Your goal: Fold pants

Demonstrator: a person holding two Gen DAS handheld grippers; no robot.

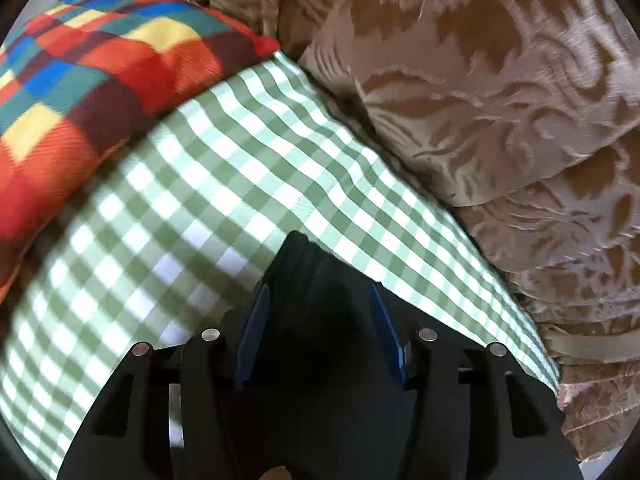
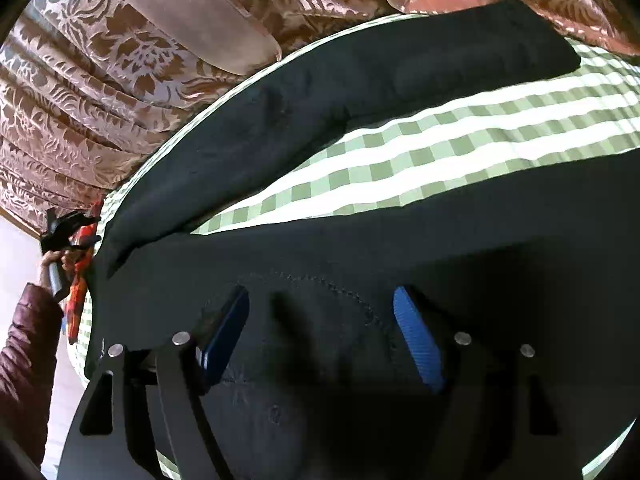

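Black pants point(image 2: 360, 92) lie spread on a green-and-white checked bed sheet point(image 2: 440, 148), one leg stretching to the far side and the other part under my right gripper. My right gripper point(image 2: 320, 320) is open, its blue pads point(image 2: 418, 340) apart and just above the black cloth near a curved seam. In the left wrist view a corner of the black pants point(image 1: 316, 276) lies between the blue pads point(image 1: 252, 332) of my left gripper point(image 1: 318, 296), which stands open around it. The left gripper also shows far left in the right wrist view point(image 2: 66, 232), held by a hand.
A multicoloured checked pillow point(image 1: 88, 80) lies on the sheet point(image 1: 200, 184) at the upper left. Brown floral curtains point(image 1: 500, 80) hang close behind the bed, also in the right wrist view point(image 2: 80, 112). A maroon sleeve point(image 2: 24, 352) is at the bed's left edge.
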